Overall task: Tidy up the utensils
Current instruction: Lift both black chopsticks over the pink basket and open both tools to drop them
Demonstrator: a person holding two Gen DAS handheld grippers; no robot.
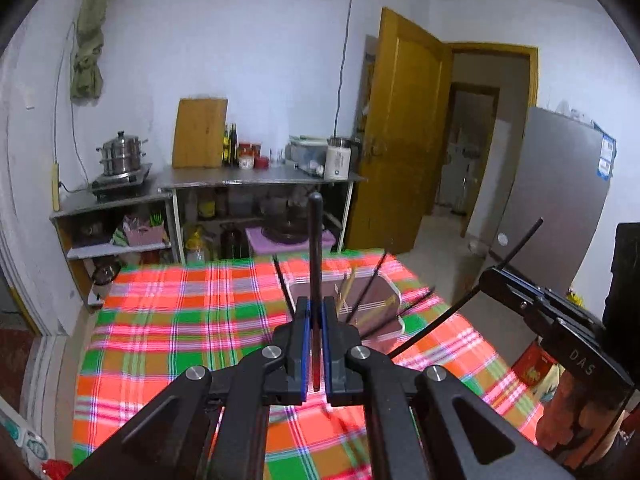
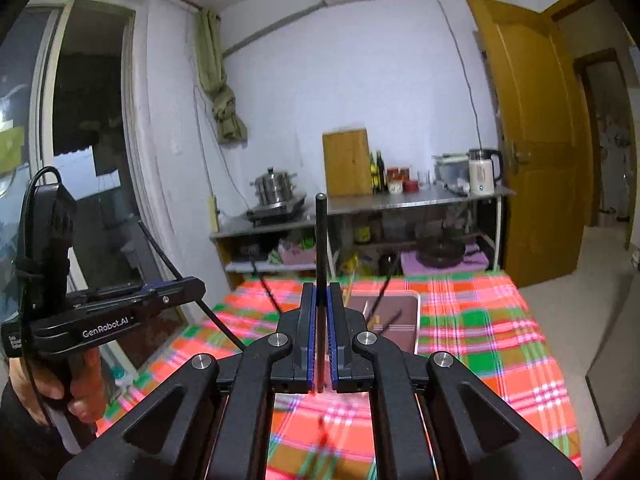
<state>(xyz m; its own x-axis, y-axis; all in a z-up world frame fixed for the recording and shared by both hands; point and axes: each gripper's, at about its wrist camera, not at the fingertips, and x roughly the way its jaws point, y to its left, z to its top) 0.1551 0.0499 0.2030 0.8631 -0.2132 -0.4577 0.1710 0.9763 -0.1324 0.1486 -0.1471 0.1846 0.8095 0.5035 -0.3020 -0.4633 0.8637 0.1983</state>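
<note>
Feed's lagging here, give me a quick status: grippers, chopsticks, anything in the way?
Left gripper shut on a dark chopstick. Right gripper shut on another chopstick. More chopsticks in tray ahead. Nothing in the way.

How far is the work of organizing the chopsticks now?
Done: several chopsticks already lie in the tray on the checked cloth. In hand: the left gripper and the right gripper each grip one dark chopstick, above the table. Left: both must go into the tray; other loose ones cannot be told.
</note>
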